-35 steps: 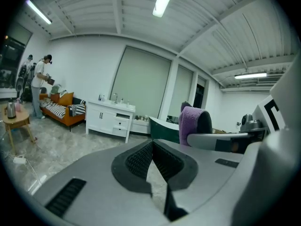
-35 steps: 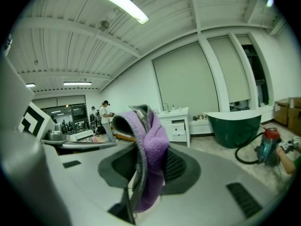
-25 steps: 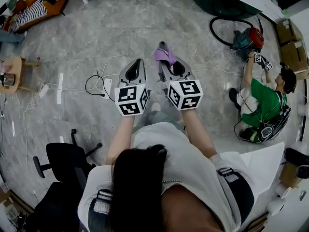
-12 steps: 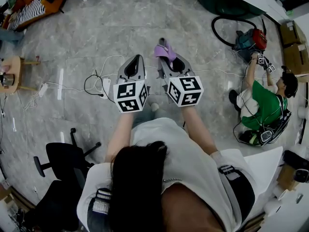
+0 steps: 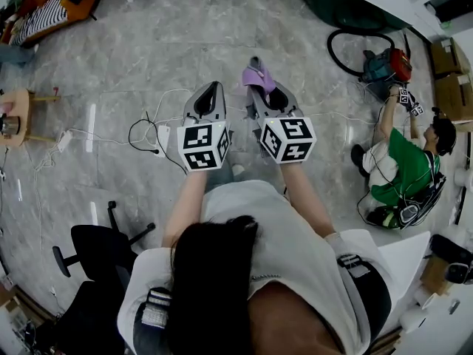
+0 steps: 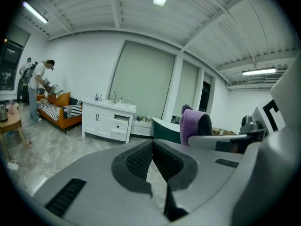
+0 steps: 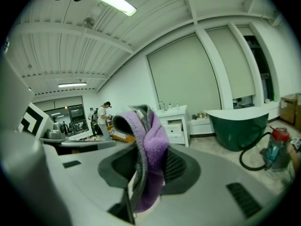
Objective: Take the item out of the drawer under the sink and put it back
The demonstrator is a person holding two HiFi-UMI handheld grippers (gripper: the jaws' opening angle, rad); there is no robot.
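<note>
Purple cloth (image 7: 153, 145): clamped in my right tongs (image 5: 259, 86), loose end flopping above their tips. Left tongs (image 6: 151, 142): together, empty. Risk, I judge: thin grip, cloth slips out before put back.

Head cam: above the person, facing steeply down on left claw (image 5: 209, 89), right claw (image 5: 256, 76) & floor (image 5: 133, 65). Claw cams: close behind own jaws, near level, facing across rm. All 3 share white cabinet (image 6: 109, 121) & green tub (image 7: 240, 124).
</note>
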